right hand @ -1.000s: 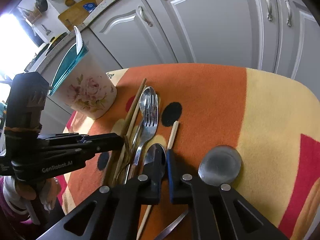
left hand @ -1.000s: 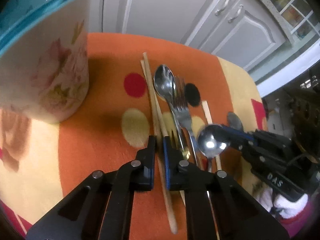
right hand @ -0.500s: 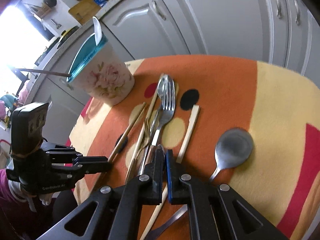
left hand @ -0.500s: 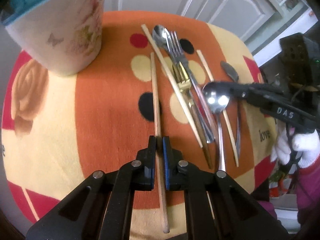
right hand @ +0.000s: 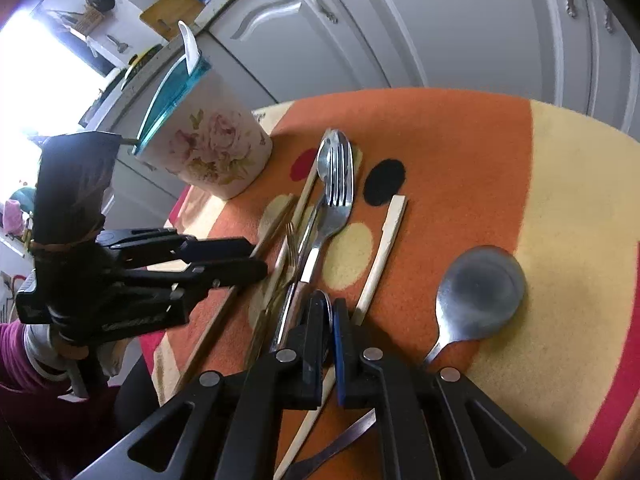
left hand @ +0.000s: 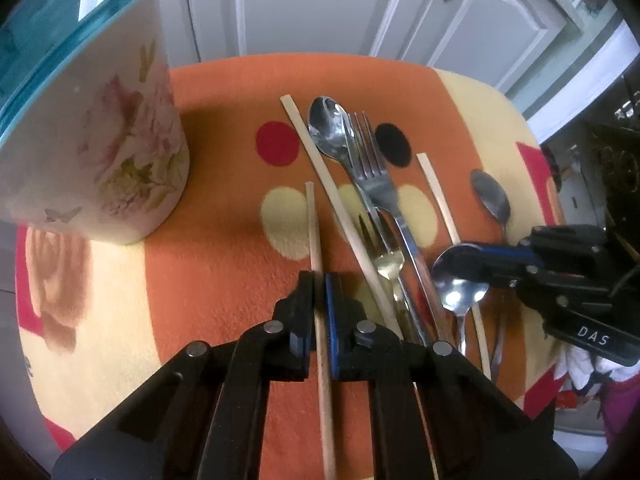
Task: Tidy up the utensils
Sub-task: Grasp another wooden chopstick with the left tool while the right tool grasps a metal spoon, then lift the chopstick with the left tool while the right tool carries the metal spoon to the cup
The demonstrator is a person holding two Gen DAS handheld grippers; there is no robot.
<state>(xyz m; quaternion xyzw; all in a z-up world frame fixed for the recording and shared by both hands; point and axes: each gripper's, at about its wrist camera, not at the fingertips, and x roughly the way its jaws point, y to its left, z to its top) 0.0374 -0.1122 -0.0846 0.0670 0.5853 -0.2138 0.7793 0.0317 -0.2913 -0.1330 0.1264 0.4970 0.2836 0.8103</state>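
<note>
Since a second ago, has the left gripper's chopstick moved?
Yes. The chopstick pulled back toward the camera: its tip was past the red dot, now beside the yellow dot.

Grey cabinet doors [left hand: 304, 4], cutting board [right hand: 176, 8]

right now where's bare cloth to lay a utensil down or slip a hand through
Free: the orange strip between the floral cup and the chopstick in the left tongs, and the yellow band right of the dull spoon. Crowded: the middle, where fork, shiny spoon and pale sticks overlap.
</note>
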